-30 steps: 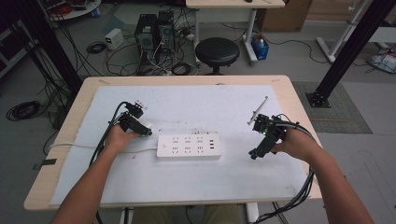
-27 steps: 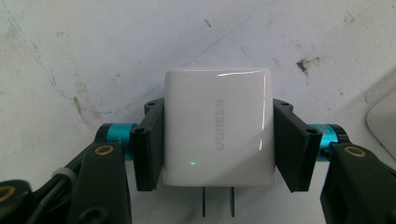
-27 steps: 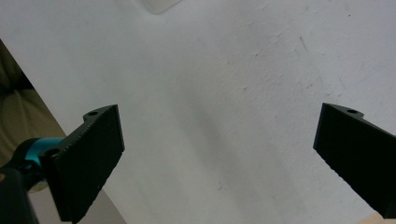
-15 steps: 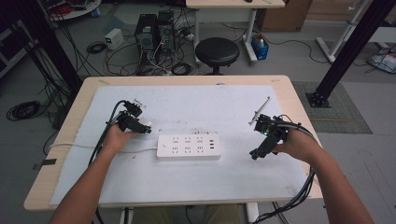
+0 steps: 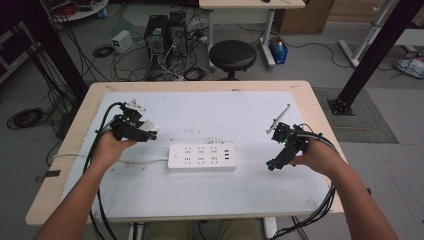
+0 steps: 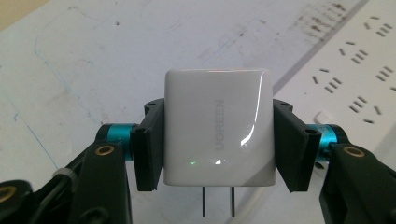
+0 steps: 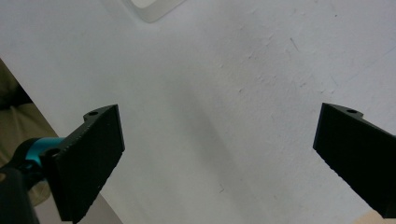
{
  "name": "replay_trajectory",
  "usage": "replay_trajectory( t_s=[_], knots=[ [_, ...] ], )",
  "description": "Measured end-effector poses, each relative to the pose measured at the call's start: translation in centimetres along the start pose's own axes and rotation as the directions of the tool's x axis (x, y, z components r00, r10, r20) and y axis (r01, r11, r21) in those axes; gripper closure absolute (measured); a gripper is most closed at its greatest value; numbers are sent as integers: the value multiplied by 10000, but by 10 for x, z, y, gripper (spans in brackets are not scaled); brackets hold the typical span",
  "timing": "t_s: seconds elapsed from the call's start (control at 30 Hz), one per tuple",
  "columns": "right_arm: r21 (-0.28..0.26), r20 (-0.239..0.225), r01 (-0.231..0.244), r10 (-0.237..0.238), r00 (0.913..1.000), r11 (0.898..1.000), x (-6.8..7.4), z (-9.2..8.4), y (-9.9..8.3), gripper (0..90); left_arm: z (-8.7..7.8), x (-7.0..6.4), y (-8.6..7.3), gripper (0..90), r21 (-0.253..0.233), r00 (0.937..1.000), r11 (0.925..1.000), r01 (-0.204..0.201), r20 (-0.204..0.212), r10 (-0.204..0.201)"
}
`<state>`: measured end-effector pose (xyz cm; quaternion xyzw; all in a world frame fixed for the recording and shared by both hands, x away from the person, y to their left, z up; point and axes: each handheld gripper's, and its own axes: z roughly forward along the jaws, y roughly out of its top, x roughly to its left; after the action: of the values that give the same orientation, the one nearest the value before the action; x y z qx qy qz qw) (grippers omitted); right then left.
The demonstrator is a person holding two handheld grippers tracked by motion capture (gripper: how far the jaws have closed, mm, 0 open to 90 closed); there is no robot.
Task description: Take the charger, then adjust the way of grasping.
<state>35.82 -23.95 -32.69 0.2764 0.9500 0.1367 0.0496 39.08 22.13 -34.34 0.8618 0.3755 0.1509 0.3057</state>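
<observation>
A white UGREEN charger (image 6: 218, 126) with two flat prongs pointing down sits between the black pads (image 6: 148, 144) of my left gripper (image 6: 218, 140), which is shut on its sides. From above, that gripper (image 5: 148, 133) holds the charger (image 5: 150, 128) above the mat, left of the white power strip (image 5: 201, 157). The strip's sockets (image 6: 355, 79) lie off to the right in the left gripper view. My right gripper (image 5: 274, 164) rests low at the strip's right end; its jaws (image 7: 219, 149) stand wide open over bare mat, and a corner of the strip (image 7: 152, 9) shows beyond them.
A white mat (image 5: 210, 200) covers most of the wooden table (image 5: 60, 200). The strip's cable (image 5: 145, 161) runs left under my left hand. A thin grey bar (image 5: 278, 119) lies at the back right. A black stool (image 5: 232, 55) and computer cases stand beyond the table.
My left gripper has lifted a little and shifted slightly left with the charger in its jaws. The right gripper and the power strip have stayed put.
</observation>
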Motion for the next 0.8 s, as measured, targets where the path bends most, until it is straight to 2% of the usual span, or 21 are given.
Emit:
replay_trajectory(
  t_s=[0.1, 0.13, 0.17, 0.27, 0.43, 0.63, 0.73, 0.8],
  knots=[
    [-6, -46, 60, -60, 10000, 10000, 2, -1, 1, 12, -5, -1, 1, 425, -6, 9998, 9998, -196, 24, 196],
    [-69, -54, 233, -234, 9997, 9997, 2, -1, 1, 12, -10, -2, 2, 425, -17, 9986, 9987, -507, 141, 508],
    [-6, 131, 131, -131, 9998, 9999, 4, -2, 1, 12, -12, -3, 2, 425, -13, 9981, 9982, -596, 168, 596],
    [-34, 185, 80, -80, 9998, 10000, 6, -3, -1, 12, -16, -6, 5, 425, -26, 9961, 9963, -862, 186, 862],
    [-14, 388, -47, 47, 9992, 10000, 11, -6, -4, 13, -22, -12, 8, 425, -214, 9936, 9942, -1058, 366, 1065],
    [-396, 305, -222, 234, 9993, 9990, 18, -8, -4, 13, -30, -23, 13, 424, -372, 9814, 9833, -1781, 657, 1803],
    [-501, 334, -221, 238, 9992, 9985, 23, -8, -2, 14, -32, -30, 15, 425, -530, 9725, 9764, -2096, 925, 2137],
    [-696, 257, -304, 322, 9992, 9971, 25, -10, -1, 15, -33, -34, 16, 425, -596, 9644, 9696, -2372, 1061, 2424]
  ],
)
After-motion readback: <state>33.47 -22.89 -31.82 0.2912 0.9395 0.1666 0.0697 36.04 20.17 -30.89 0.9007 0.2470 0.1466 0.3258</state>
